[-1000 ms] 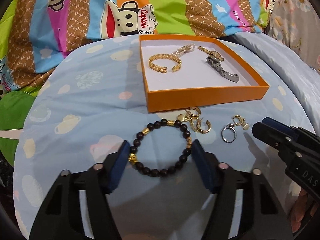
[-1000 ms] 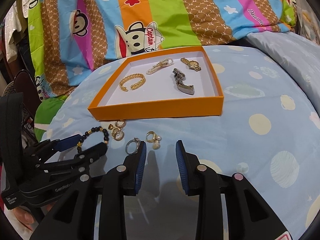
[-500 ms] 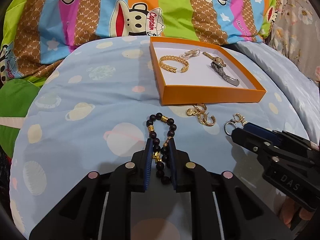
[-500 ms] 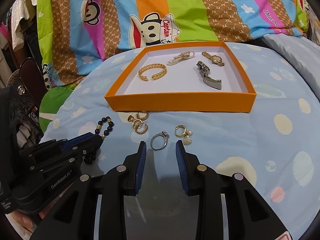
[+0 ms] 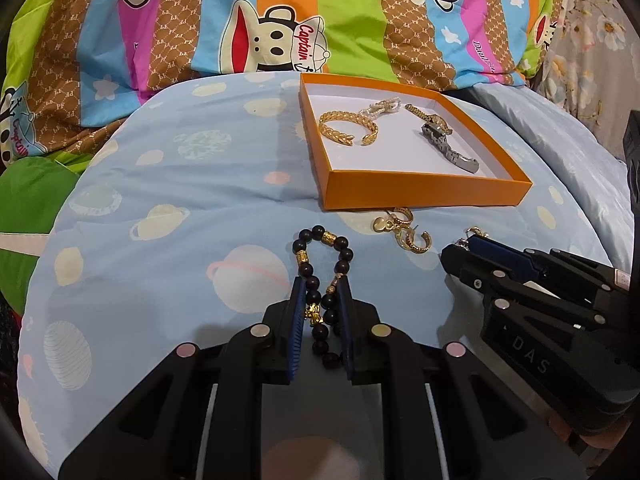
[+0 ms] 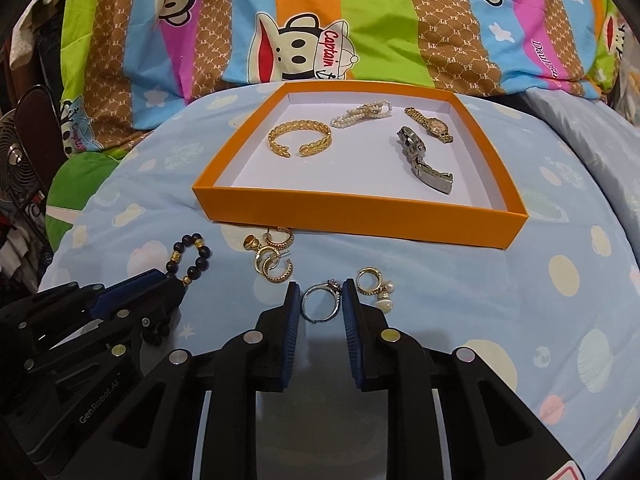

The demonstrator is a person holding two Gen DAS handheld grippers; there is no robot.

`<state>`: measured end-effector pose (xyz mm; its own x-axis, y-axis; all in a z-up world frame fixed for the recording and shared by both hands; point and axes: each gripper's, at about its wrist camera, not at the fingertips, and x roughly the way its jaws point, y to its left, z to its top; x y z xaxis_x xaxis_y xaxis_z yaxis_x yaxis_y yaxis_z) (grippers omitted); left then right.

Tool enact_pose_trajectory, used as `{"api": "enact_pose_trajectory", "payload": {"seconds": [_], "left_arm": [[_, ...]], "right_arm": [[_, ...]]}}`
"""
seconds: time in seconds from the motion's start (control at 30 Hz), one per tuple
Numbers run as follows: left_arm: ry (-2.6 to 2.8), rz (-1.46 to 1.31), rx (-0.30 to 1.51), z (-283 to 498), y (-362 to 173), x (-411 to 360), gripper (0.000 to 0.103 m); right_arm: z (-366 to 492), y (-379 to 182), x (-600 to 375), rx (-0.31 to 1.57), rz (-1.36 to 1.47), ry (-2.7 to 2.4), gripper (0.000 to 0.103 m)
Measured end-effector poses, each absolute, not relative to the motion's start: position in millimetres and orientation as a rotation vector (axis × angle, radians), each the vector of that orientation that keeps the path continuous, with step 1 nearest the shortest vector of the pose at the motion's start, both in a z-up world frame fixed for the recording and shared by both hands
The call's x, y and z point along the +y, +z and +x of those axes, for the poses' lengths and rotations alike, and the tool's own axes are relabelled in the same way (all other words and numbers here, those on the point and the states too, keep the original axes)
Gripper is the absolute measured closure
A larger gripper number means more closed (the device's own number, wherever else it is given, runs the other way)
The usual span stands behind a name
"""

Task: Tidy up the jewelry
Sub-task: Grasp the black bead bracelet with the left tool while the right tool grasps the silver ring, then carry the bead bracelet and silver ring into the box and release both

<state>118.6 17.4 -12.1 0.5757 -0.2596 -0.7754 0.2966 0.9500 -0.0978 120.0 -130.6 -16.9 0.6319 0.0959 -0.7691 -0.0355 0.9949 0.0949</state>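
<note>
My left gripper is shut on a dark bead bracelet with gold beads. The bracelet is squeezed into a narrow loop on the pale blue bedding. My right gripper is closing, and its pads touch both sides of a silver ring lying on the bedding. Beyond both stands an orange box. It holds a gold cuff, a pearl bracelet, a gold watch and a silver watch band. In the left wrist view the right gripper reaches in from the right.
Gold hoop earrings lie just in front of the box, between the two grippers. A gold pearl earring lies right of the ring. A striped cartoon quilt rises behind the box. A fan stands off the bed at far left.
The left jaws closed on the bead bracelet and squeezed it from a round loop into a narrow one. The right gripper moved up to the silver ring and narrowed around it.
</note>
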Motion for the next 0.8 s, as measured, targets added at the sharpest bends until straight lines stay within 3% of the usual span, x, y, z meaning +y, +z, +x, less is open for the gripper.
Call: {"api": "enact_pose_trajectory", "payload": {"seconds": [0.27,0.4,0.8], "left_arm": [[-0.331,0.033,0.895,117.6,-10.2,18.1,0.088],[-0.329,0.030,0.878,114.3,-4.6,20.2,0.096],[-0.370,0.022,0.874,114.9,9.5,13.5,0.096]], "right_arm": [[109.1,-13.2,-142.3,0.859,0.137,0.089,0.083],[96.5,-5.5,-151.3,0.834,0.163,0.095,0.083],[89.8,20.0,-181.9,0.769,0.207,0.068,0.083]]}}
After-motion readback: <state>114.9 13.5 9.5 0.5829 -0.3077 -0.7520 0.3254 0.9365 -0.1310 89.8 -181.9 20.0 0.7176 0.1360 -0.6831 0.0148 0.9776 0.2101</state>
